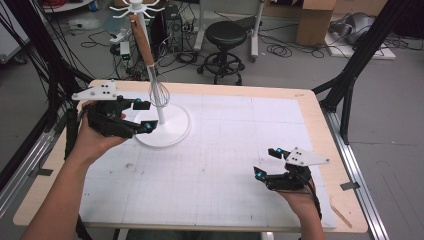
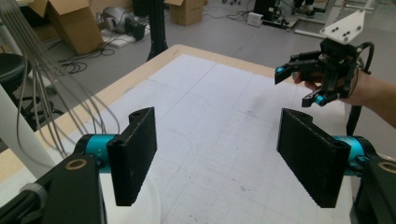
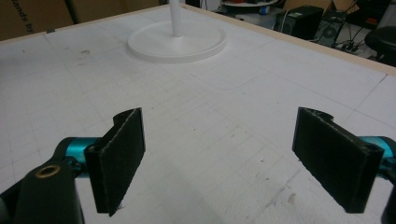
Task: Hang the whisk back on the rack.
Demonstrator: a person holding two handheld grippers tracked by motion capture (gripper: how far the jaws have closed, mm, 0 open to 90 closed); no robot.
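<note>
The table (image 1: pixel 320 125) is the biggest thing here, with a white gridded mat (image 1: pixel 225 150) spread over most of it. On the far left part of the mat stands a white stand (image 1: pixel 162 131), made of a round flat base and a thin pole going up. At the top of the pole are white hooks. A whisk (image 1: pixel 151 70) hangs from one hook by its wooden handle, and its wire end dangles low beside the pole, above the base.

The left gripper (image 1: pixel 142 116) is held just beside the stand, near the wires, with its jaws spread wide and nothing in them. In the left gripper view the wires (image 2: pixel 42 79) hang at the left, off to the side and not between the jaws. The right gripper (image 1: pixel 267 162) waits well apart, over the near right part of the mat, and it too is spread wide and holds nothing.

It looks like the left gripper is about to take the whisk. To do this well, the person should turn the left gripper toward the whisk so that it sits right between the jaws. The wooden handle is likely the better place to pinch, since thin wires bend and slip. Then close gently and lift up, so the whisk comes off the hook and the stand does not tip
</note>
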